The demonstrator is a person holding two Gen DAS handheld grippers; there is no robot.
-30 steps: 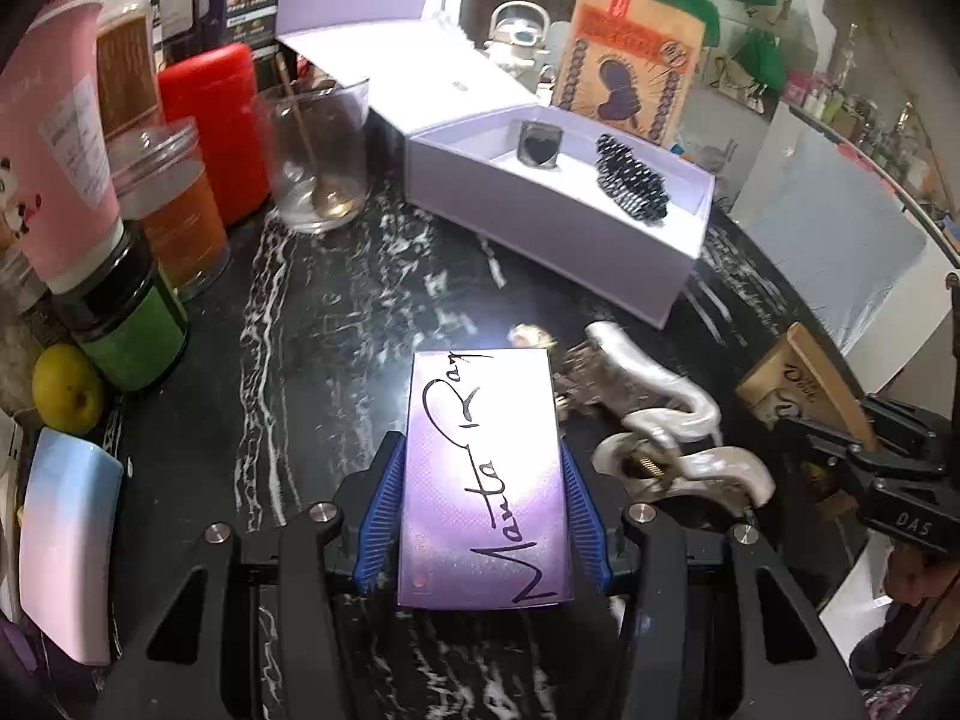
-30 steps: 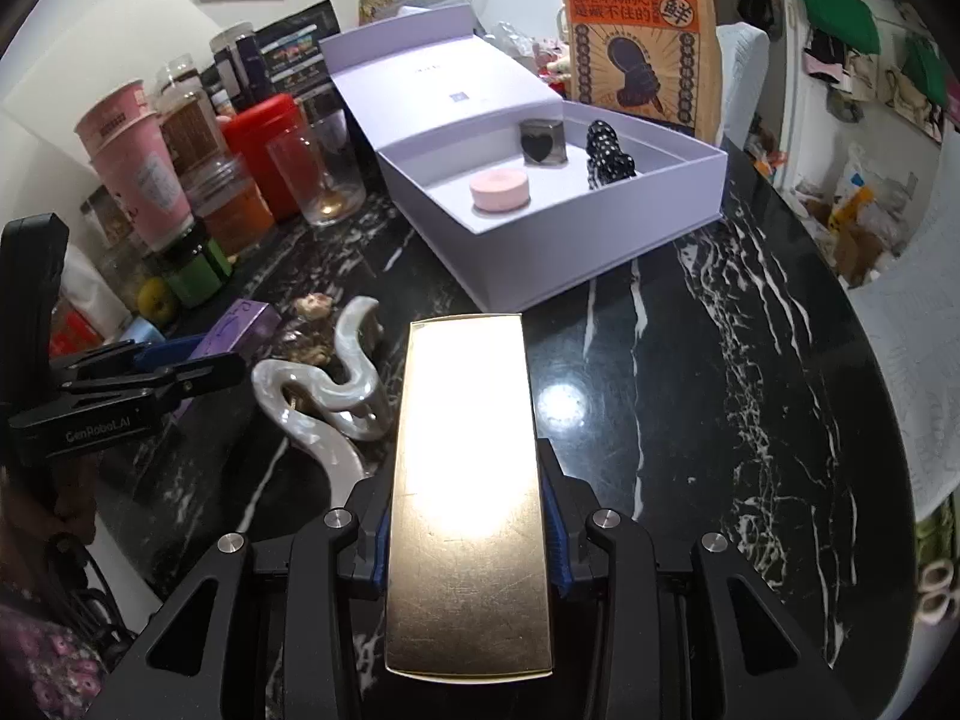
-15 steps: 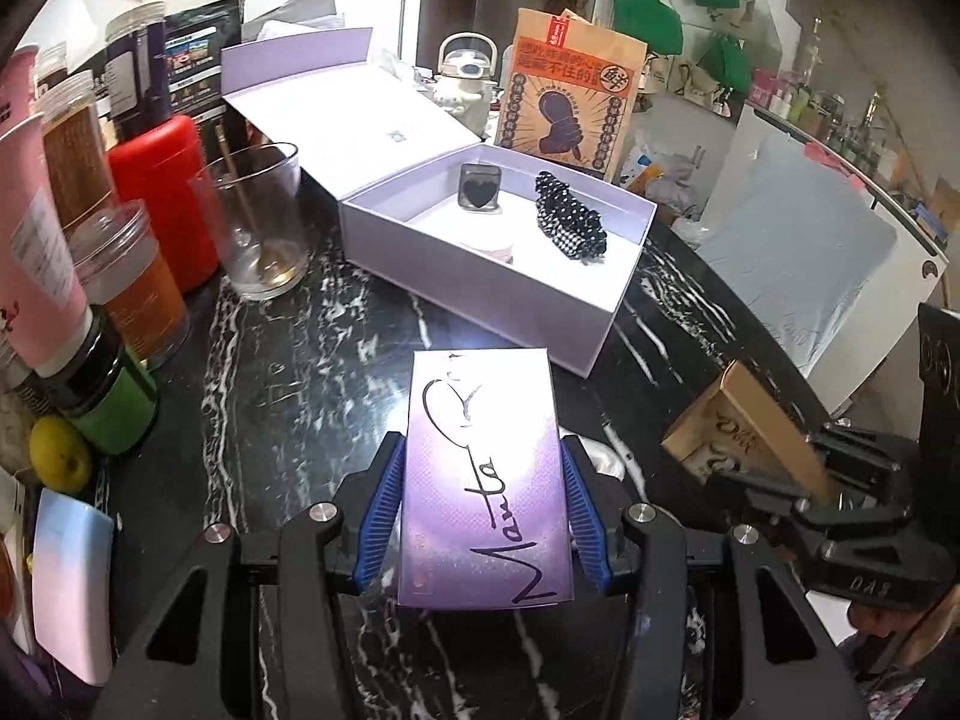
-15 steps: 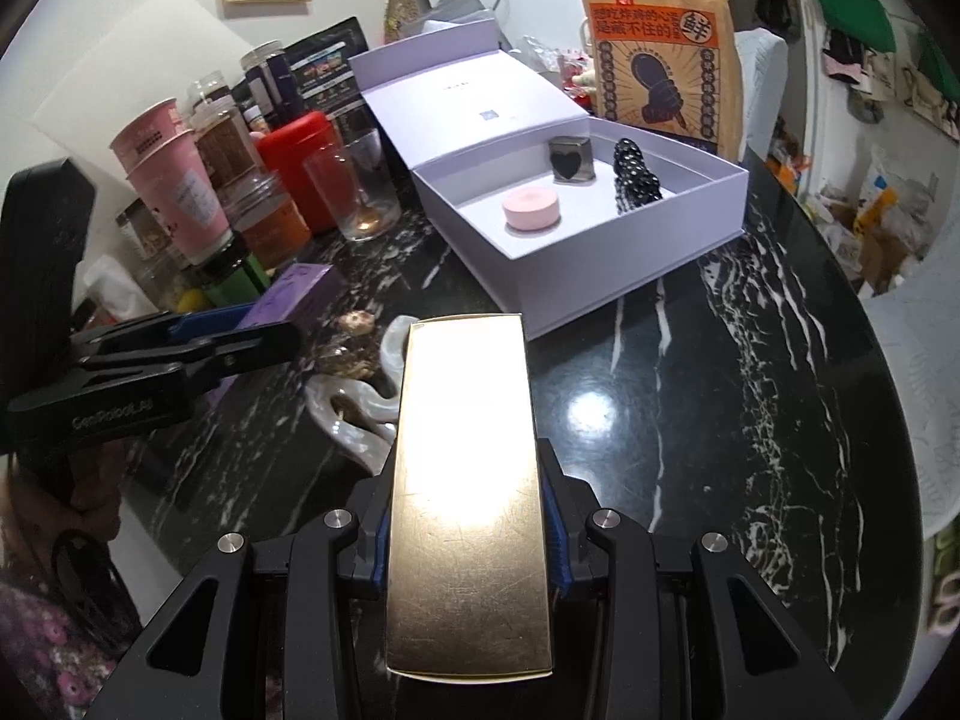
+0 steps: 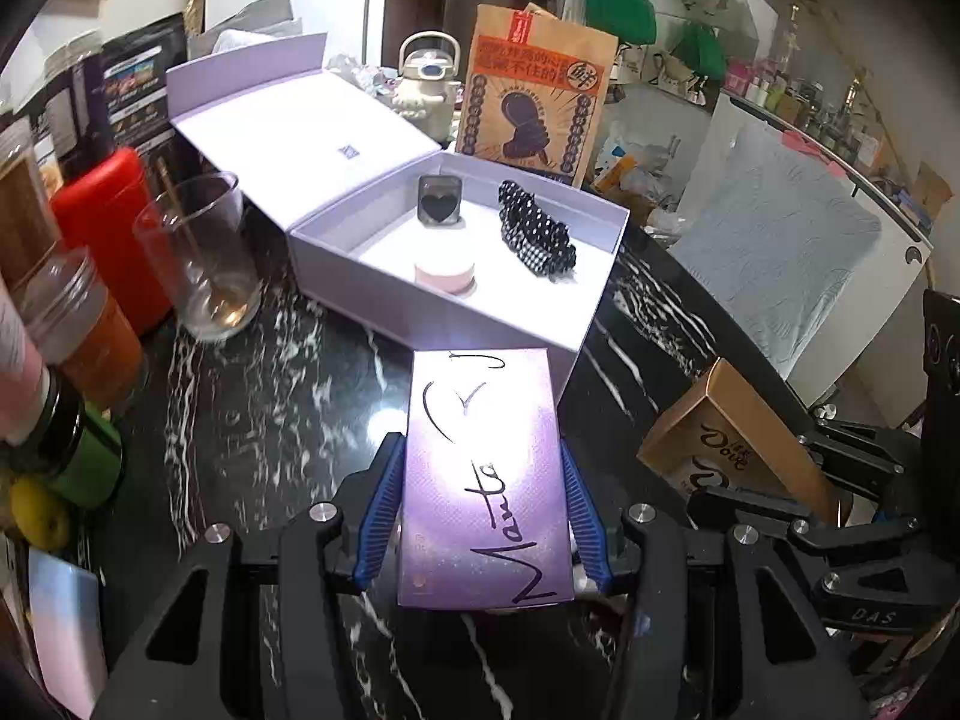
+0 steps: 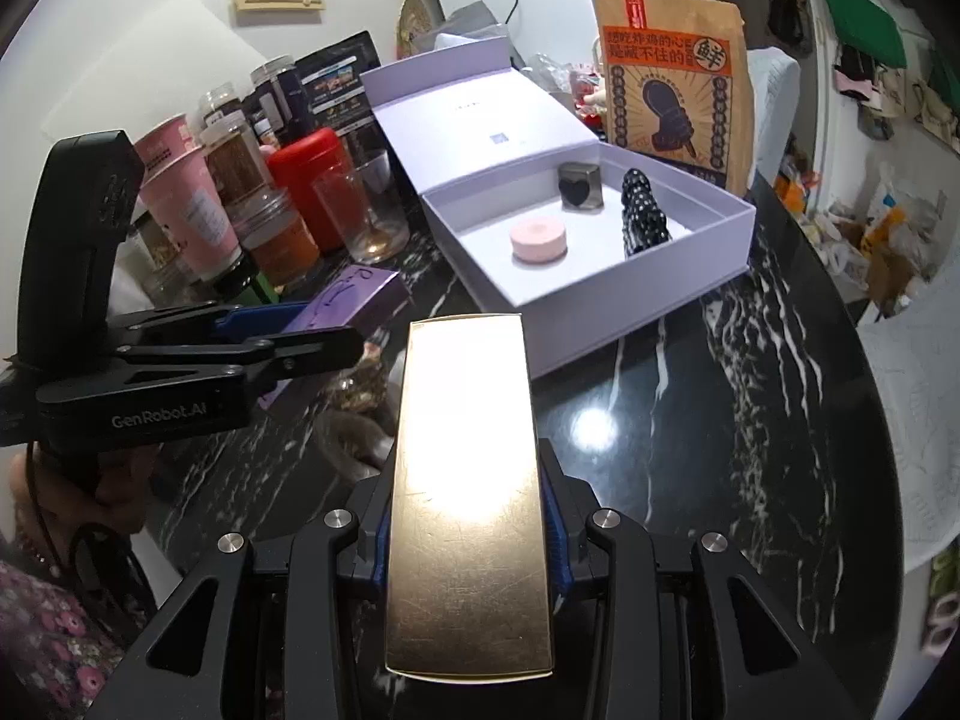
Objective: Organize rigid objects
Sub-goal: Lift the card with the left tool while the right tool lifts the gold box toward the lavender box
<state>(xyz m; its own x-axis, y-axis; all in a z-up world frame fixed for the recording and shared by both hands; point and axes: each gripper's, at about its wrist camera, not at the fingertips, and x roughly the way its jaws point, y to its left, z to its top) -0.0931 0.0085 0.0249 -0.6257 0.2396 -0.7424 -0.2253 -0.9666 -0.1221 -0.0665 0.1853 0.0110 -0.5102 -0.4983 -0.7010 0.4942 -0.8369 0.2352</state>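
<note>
The purple box (image 5: 487,480) carries handwritten "Manta"; at 3 o'clock from it, the gold box (image 5: 735,441) reads "Dove". The left hand-held gripper (image 6: 336,354) bears "GenRobot.AI", the right hand-held gripper (image 5: 708,483) "DAS". The paper bag (image 6: 675,99) has Chinese characters

It was a lived-in home. A marble table (image 6: 750,420) held food jars (image 6: 240,162); tote bags (image 5: 618,9) hung behind.
</note>
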